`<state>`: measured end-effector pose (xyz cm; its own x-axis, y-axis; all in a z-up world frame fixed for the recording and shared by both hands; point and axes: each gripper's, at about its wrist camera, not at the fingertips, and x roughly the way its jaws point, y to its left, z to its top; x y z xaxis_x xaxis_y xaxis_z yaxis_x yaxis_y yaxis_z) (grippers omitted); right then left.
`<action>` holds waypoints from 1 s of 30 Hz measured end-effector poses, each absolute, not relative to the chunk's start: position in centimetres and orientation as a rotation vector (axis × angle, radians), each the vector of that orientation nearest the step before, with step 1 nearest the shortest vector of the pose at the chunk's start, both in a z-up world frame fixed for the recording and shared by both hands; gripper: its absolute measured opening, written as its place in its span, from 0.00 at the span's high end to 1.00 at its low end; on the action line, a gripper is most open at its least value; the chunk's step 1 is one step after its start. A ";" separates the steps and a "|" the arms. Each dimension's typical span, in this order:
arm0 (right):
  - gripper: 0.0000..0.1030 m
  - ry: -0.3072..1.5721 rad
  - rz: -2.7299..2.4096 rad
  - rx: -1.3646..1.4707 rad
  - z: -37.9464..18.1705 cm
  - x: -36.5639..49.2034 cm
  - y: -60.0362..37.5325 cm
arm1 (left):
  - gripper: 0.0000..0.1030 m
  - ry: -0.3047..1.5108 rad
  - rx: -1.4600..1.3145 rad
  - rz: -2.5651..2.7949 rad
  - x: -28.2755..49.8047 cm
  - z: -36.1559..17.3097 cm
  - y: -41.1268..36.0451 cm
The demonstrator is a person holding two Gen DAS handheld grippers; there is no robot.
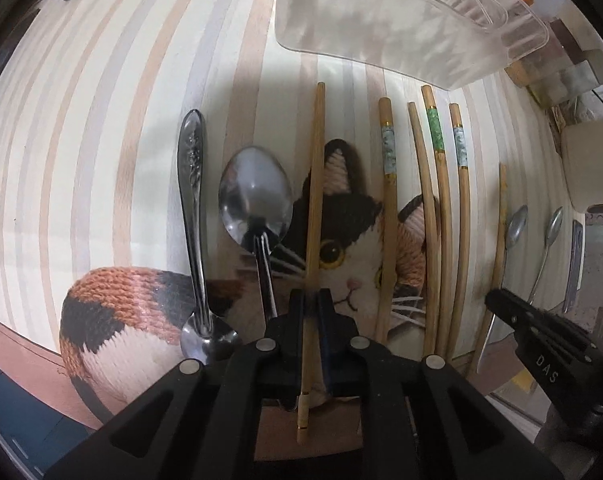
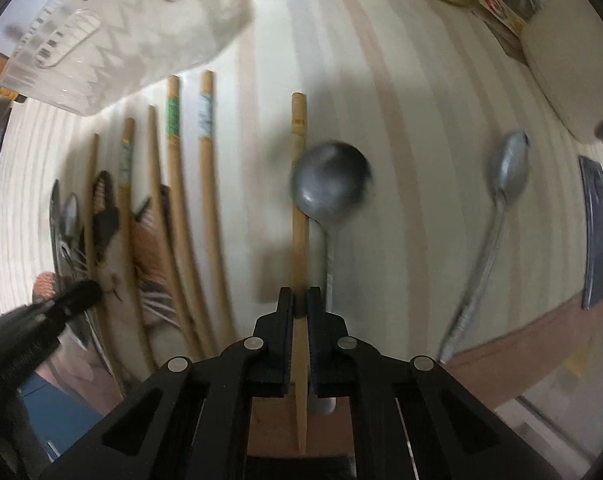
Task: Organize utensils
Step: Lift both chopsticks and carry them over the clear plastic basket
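Two tongs, each clamped on one chopstick, nothing sorted yet as far as I can see. Left wrist view: left tongs (image 1: 311, 300) closed on a plain chopstick (image 1: 316, 184) lying across the cat print on the worktop (image 1: 101, 120); jaws pinch it near its lower end, rest of the stick runs up toward the clear basket (image 1: 361, 20). Left of it: two steel spoons (image 1: 257, 196), one bowl up, one bowl down, side by side. Right of it: five more chopsticks (image 1: 441, 184) in a loose row, some with coloured bands, all flat on the worktop. Right tongs (image 1: 501, 300) visible at far right edge. Right wrist view (blurred): right tongs (image 2: 300, 300) closed on another chopstick (image 2: 299, 184), stick passes between the jaws; a grey spoon (image 2: 329, 188) lies touching or just beside it, can't tell which. A second spoon (image 2: 505, 176) sits well apart to the right. Basket (image 2: 121, 20) looks empty from here. Judgement: early stage, first two sticks gripped, remaining chopsticks and all spoons still to go.
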<state>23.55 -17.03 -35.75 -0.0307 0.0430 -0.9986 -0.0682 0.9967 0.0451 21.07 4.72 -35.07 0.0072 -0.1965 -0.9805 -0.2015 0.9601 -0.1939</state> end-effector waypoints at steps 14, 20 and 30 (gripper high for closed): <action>0.93 1.583 0.053 -0.049 -35.9 22.9 -15.5 | 0.96 1.572 -0.132 0.034 22.6 -34.3 1.3; 0.94 1.579 0.075 0.068 -33.6 21.8 -18.3 | 0.96 1.501 -0.138 0.034 21.2 -30.5 1.4; 0.94 1.502 0.113 0.143 -28.2 21.3 -19.0 | 0.96 1.347 -0.122 0.038 19.9 -21.8 2.6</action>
<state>21.31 -18.97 -28.18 0.0662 0.1626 -0.9845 0.0138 0.9864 0.1639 19.95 2.56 -21.82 0.2228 -0.0427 -0.9739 -0.0977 0.9930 -0.0659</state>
